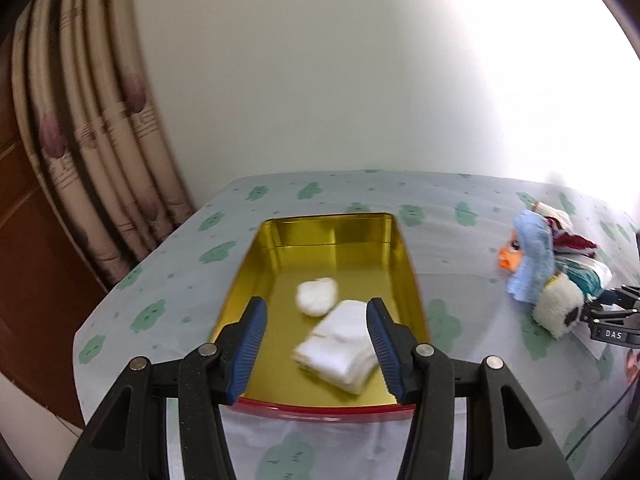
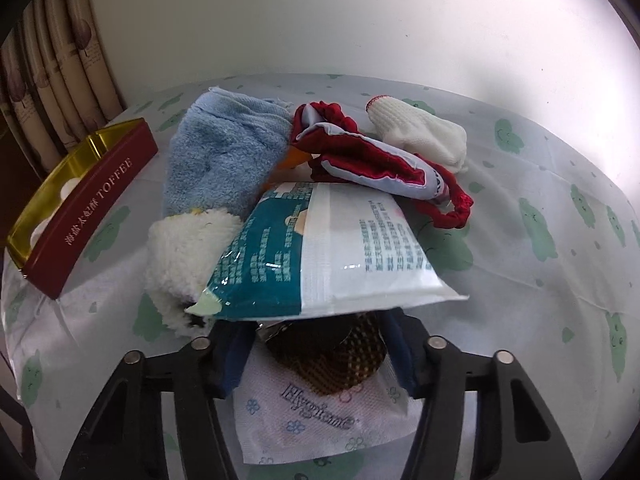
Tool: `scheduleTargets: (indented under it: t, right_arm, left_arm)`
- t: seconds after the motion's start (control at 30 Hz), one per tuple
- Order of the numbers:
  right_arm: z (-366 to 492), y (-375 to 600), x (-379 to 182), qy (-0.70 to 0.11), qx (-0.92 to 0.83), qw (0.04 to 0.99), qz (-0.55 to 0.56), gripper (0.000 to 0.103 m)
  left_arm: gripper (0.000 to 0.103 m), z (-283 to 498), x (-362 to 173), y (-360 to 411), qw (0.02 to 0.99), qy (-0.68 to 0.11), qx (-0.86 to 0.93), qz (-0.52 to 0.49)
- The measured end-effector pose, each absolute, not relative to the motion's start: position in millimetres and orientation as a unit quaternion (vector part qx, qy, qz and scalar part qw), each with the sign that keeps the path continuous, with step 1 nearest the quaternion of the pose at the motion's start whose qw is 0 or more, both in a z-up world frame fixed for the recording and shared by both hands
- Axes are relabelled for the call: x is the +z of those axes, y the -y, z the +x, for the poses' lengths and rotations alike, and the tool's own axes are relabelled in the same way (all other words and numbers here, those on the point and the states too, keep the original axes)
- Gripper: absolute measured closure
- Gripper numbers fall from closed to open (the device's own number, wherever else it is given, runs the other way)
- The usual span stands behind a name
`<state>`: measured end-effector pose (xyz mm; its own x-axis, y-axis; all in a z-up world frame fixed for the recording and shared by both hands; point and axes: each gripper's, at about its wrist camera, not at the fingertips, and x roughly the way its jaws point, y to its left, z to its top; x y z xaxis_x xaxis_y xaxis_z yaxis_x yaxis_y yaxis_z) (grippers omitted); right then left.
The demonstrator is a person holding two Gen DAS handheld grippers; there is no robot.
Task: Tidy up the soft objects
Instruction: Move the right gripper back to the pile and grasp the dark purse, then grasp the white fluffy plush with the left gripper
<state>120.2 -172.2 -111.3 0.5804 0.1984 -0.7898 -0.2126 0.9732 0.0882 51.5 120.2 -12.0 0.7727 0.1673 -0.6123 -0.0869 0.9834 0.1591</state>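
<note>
Wide-open jaws of the left gripper (image 1: pixel 316 344) hung empty over the gold tin (image 1: pixel 288 240), where a folded white cloth (image 1: pixel 340 348) and a white ball (image 1: pixel 317 296) lay; the pile of soft things (image 1: pixel 548 272) sat far right. From the right wrist, the right gripper (image 2: pixel 320 344) straddled a brown checked pouch (image 2: pixel 328 354) under a wipes packet (image 2: pixel 332 252); whether the pads pressed it could not be told.

Plain white wall (image 1: pixel 320 80) straight ahead past the jaws, blown out bright toward the right. Striped beige curtain (image 1: pixel 92 152) with purple flowers hangs off to the left, brown wood panel (image 1: pixel 24 240) beside it. Under the jaws: pale tablecloth (image 1: pixel 480 216) with green clouds.
</note>
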Motion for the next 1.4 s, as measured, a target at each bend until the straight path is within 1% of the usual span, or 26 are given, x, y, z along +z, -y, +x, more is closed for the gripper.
scheduleTargets:
  t: [0.07, 0.17, 0.33, 0.57, 0.83, 1.13, 1.2, 1.27, 1.4]
  right_arm:
    - [115, 172, -109, -0.438, 0.116, 0.892, -0.012, 0.060]
    - [109, 173, -108, -0.434, 0.120, 0.892, -0.018, 0.066]
    - [96, 180, -106, -0.429, 0.125, 0.895, -0.011, 0.072]
    - [77, 190, -102, -0.425, 0.131, 0.895, -0.007, 0.076]
    - [57, 210, -97, -0.419, 0.118, 0.900, -0.008, 0.077]
    - [54, 236, -97, -0.416, 0.117, 0.901, 0.047, 0.077]
    - [55, 238, -98, -0.417, 0.123, 0.899, 0.055, 0.075]
    - [55, 240, -100, -0.420, 0.123, 0.897, 0.060, 0.070]
    - [55, 244, -103, -0.423, 0.124, 0.895, 0.073, 0.065]
  left_arm:
    - [0.050, 55, -12, -108, 0.939, -0.335, 0.050, 0.060]
    - [0.050, 57, -14, -91, 0.937, -0.343, 0.023, 0.055]
    - [0.050, 63, -17, -62, 0.933, -0.357, -0.022, 0.046]
    - [0.050, 70, -21, -20, 0.925, -0.368, -0.068, 0.059]
    - [0.050, 81, -31, 15, 0.904, -0.401, -0.142, 0.036]
    - [0.050, 101, -57, 55, 0.874, -0.449, -0.181, 0.031]
    - [0.050, 108, -63, 62, 0.872, -0.453, -0.184, 0.019]
    - [0.050, 113, -68, 68, 0.871, -0.455, -0.182, 0.015]
    - [0.050, 119, -80, 81, 0.872, -0.456, -0.176, 0.032]
